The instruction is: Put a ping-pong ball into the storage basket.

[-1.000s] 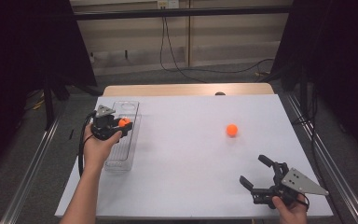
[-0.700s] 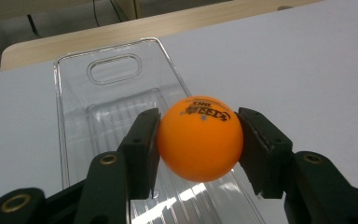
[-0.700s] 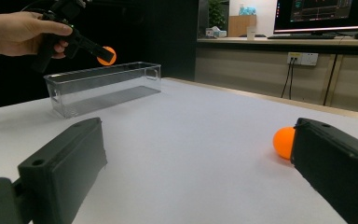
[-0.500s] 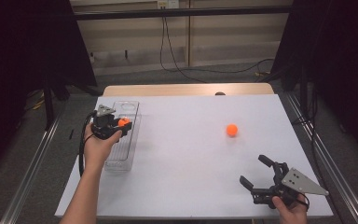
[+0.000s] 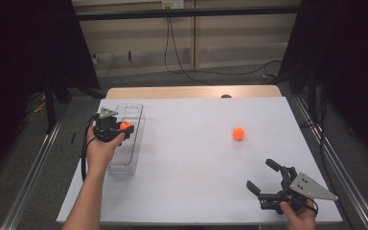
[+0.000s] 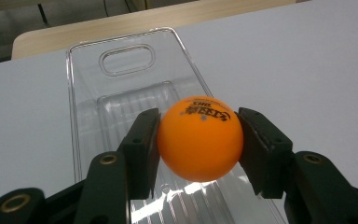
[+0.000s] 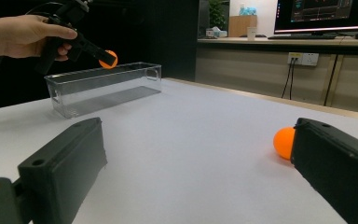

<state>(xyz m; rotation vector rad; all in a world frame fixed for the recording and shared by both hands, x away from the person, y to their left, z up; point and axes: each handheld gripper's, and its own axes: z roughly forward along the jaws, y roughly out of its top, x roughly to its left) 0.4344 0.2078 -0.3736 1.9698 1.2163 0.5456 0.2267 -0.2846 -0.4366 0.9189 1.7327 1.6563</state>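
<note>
Where jaw overlaps, second ball (image 7: 284, 142) half-hidden.

The high view is looking forward and down from above the white table (image 5: 191, 143). The left gripper view is peering closely down into the clear plastic rectangular bin (image 6: 121, 79). The right gripper view is gazing low across the tabletop, sharing that bin (image 7: 102, 86).
</note>
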